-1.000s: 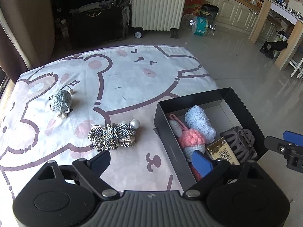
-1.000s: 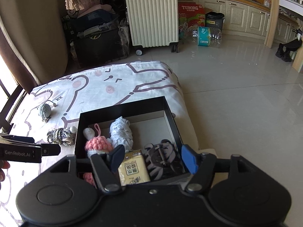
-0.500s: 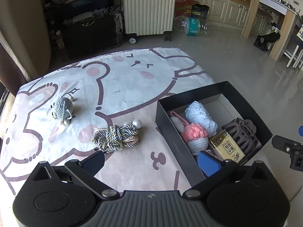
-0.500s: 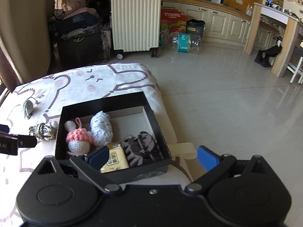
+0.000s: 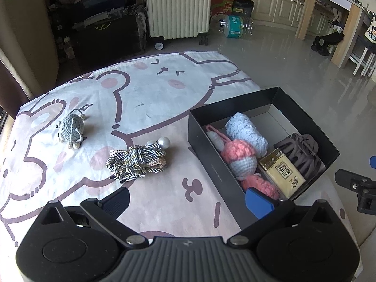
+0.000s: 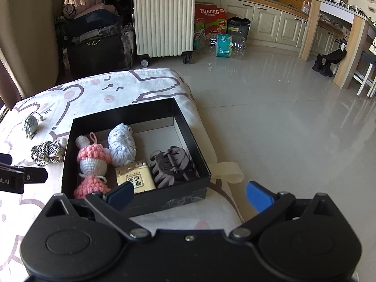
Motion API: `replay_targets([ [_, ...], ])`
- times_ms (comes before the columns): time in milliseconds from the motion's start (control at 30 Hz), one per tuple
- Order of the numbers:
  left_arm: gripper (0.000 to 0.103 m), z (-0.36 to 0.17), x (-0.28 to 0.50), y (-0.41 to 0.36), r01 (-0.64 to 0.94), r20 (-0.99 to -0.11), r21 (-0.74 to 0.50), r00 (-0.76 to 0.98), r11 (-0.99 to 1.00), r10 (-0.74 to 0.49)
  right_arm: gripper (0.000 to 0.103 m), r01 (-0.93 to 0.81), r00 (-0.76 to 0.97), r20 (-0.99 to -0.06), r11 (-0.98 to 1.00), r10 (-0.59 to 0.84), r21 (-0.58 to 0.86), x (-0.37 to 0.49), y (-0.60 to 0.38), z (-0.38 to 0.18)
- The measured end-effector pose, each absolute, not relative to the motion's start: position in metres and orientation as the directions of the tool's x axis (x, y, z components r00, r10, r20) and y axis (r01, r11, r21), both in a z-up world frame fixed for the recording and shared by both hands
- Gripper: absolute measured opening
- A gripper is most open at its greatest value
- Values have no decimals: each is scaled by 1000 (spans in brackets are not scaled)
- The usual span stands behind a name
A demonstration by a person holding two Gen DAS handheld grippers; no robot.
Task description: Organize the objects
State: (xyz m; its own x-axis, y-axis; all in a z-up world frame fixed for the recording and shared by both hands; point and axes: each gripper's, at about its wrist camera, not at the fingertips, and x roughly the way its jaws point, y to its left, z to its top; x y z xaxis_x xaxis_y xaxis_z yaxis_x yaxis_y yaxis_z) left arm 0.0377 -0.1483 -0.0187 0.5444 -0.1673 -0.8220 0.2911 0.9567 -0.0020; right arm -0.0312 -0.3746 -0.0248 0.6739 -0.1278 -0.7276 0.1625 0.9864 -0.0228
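A black box (image 5: 211, 157) sits on the cartoon-print sheet (image 5: 152, 89). It holds a pink crochet doll (image 5: 239, 157), pale blue yarn (image 5: 246, 134), a yellow pack (image 5: 282, 171) and a dark hair claw (image 5: 303, 152). Left of the box lie a striped rope bundle (image 5: 136, 162) and a grey crochet mouse (image 5: 71, 130). My left gripper (image 5: 188, 202) stands open and empty, near the rope and the box's near corner. My right gripper (image 6: 189, 195) is open wide over the box's (image 6: 192, 145) near wall, with nothing held. The doll (image 6: 92, 162), pack (image 6: 135, 178) and claw (image 6: 171, 164) lie just beyond it.
The bed's edge drops to a glossy tiled floor (image 6: 282, 117) on the right, with a cream strap (image 6: 225, 171) hanging there. Behind stand a white suitcase (image 6: 164, 21), dark bags (image 6: 94, 37), a cardboard carton (image 6: 210, 21), a water bottle (image 6: 225, 45) and kitchen cabinets.
Both grippers' jaws have spread wider, the right one by much more. The right gripper has shifted to the right, so the box now sits further left in its view.
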Motion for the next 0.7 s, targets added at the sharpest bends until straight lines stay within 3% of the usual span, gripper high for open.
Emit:
replay_targets([
  [700,103,-18,47,-132,257,-815,-31,553,966,-173,103,175,660,-740,984,-130,-17,-24,-374,-29],
])
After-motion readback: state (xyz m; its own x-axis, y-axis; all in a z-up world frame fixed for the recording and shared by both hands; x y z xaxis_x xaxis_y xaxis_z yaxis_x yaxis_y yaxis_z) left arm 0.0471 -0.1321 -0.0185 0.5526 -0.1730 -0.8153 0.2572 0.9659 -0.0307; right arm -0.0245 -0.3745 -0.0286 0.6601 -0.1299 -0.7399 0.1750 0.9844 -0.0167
